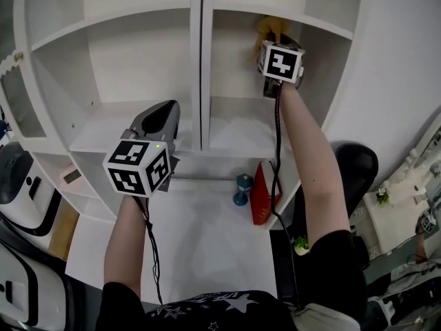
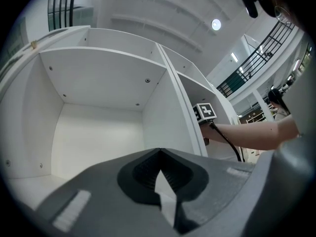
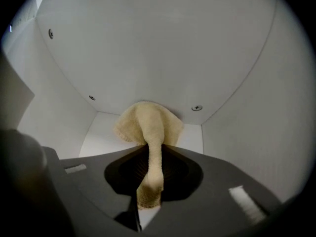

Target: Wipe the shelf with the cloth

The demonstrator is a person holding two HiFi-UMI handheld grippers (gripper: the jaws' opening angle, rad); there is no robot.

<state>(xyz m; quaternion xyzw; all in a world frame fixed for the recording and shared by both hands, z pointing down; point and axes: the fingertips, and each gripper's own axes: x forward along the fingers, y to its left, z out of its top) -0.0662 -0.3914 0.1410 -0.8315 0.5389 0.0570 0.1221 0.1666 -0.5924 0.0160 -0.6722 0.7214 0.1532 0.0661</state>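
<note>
In the right compartment of the shelf (image 1: 227,133), my right tool (image 3: 150,169) is clamped on the cloth (image 3: 148,125). The cloth runs lengthwise out between the jaws and bunches just beyond the tips, towards the far back corner. The wipe falls to this arm, I judge, and the side walls near on both sides will limit the sweep. My left tool (image 2: 160,179) hangs before the left compartment, jaws together on nothing. A red object (image 1: 264,193) and a blue object (image 1: 242,189) stand on the counter (image 1: 200,233) below, well apart from the cloth.

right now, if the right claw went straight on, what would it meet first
Its pinched yellow terry cloth leads, so that would likely press the white shelf compartment's back panel first; depth is unclear.
</note>
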